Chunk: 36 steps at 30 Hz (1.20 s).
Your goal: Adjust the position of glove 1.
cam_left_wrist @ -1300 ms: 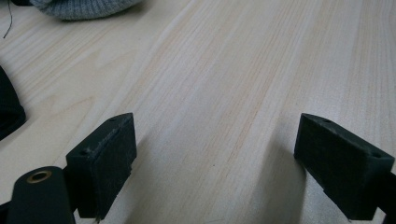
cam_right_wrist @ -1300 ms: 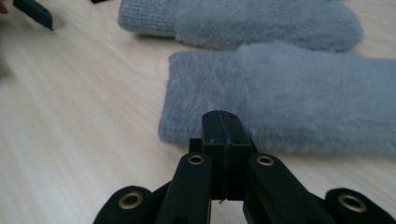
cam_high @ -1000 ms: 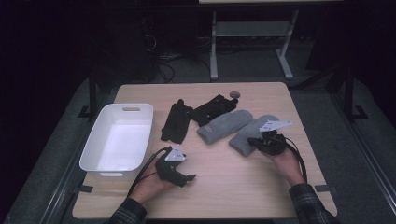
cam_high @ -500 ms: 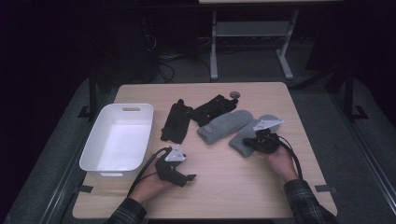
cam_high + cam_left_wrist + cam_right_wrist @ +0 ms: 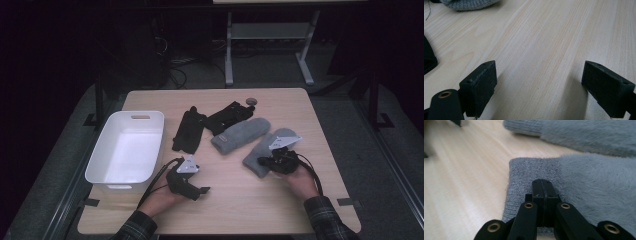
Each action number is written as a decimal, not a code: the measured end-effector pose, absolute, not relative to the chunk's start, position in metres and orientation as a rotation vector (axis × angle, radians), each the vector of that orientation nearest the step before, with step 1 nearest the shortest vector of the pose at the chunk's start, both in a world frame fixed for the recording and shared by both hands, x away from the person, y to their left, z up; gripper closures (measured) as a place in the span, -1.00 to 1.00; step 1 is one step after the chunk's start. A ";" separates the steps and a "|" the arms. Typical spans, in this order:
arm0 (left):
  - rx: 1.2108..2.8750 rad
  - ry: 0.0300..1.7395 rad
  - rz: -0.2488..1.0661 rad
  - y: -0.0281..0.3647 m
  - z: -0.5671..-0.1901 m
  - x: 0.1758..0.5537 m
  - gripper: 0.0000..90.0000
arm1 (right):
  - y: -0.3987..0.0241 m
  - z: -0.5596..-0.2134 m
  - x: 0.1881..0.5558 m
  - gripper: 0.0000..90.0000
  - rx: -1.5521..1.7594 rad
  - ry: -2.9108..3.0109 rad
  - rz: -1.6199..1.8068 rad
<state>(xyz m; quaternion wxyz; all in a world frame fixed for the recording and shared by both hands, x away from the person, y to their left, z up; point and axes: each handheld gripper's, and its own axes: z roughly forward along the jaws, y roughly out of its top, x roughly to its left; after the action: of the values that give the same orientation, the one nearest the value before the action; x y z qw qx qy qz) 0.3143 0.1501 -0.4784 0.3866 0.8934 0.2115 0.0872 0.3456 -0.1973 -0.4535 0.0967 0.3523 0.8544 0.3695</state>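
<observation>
Right gripper view: my right gripper (image 5: 543,192) hovers over the ribbed cuff of the near grey mitten (image 5: 584,185), jaws pressed together with nothing between them. High view: this mitten (image 5: 265,155) lies on the right half of the table (image 5: 320,130), its long axis running from the cuff, nearest the table's front edge, up and away toward the right edge. My right gripper (image 5: 272,162) sits directly at it. My left gripper (image 5: 197,189) rests near the front edge beside the white bin (image 5: 125,150), jaws spread on bare wood, well apart from the mitten.
</observation>
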 end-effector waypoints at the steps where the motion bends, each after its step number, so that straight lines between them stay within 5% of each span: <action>1: 2.274 0.539 0.222 0.150 -0.478 0.314 -0.73 | -0.196 -0.453 0.343 1.00 1.043 2.538 1.092; 28: 2.275 0.536 0.220 0.150 -0.479 0.315 -0.73 | -0.154 -0.448 0.293 1.00 0.832 2.680 1.132; 36: 2.271 0.540 0.218 0.150 -0.479 0.314 -0.73 | -0.170 -0.433 0.306 1.00 0.861 2.593 1.203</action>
<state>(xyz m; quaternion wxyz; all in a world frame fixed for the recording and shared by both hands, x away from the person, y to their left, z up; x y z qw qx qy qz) 0.3144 0.1497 -0.4786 0.3882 0.8927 0.2122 0.0857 0.3058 -0.1699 -0.4330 0.0782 0.2877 0.8659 0.4016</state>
